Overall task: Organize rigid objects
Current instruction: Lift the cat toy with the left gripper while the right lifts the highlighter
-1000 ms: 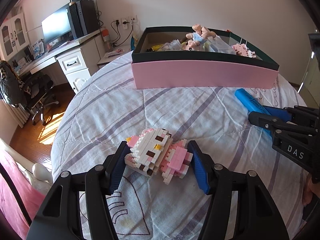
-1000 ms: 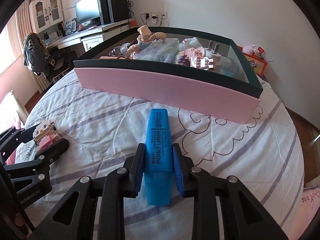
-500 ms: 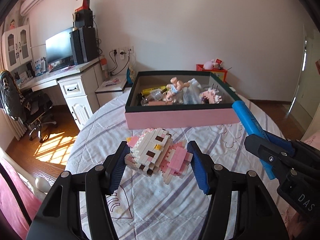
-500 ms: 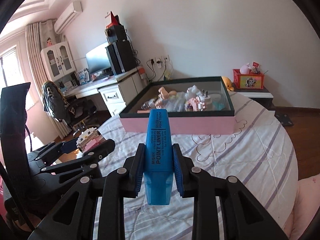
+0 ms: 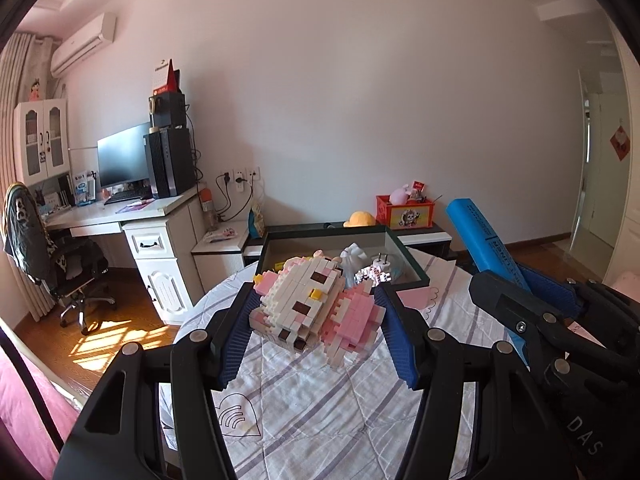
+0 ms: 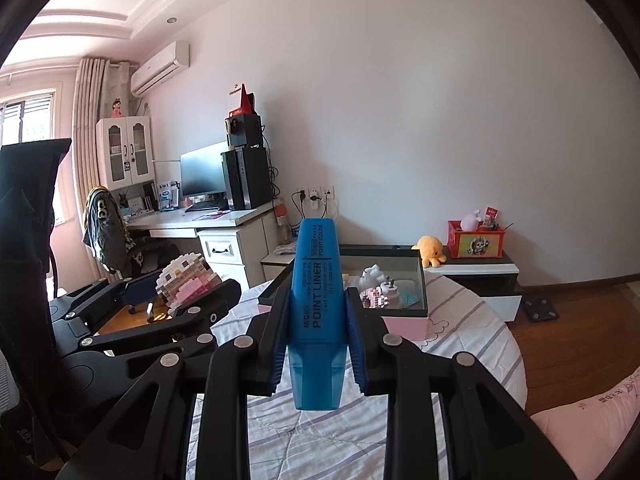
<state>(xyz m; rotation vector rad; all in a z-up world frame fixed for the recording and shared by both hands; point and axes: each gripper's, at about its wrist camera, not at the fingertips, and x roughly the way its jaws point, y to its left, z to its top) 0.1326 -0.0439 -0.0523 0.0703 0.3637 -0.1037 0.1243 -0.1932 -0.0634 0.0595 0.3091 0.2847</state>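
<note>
The pink box [image 6: 404, 326], with its dark green rim, is the place where the rigid things go, and it stands on the striped bed cover [image 5: 320, 400], ahead of both our tools and lower than them. We hold two things above the cover. Our left gripper [image 5: 316, 320] is closed on the brick cat figure [image 5: 316, 308], which sits crosswise between the blue pads. Our right gripper [image 6: 318, 320] is clamped on the blue highlighter [image 6: 318, 300], and its long axis runs forward along the fingers, pointing toward the box. In the right wrist view the highlighter tip already covers the near rim of the box, so we judge that the right hand is a little nearer to it. Both things must travel forward and then down over the near wall. The box already holds some objects, among them a white plug [image 6: 390, 286] and a small pink brick piece [image 6: 374, 294].

Compared with one second ago, both things were resting on the cover and the box wall was close in front of us. Now both are lifted, the grip is unchanged, and we see the box from higher and further back.
</note>
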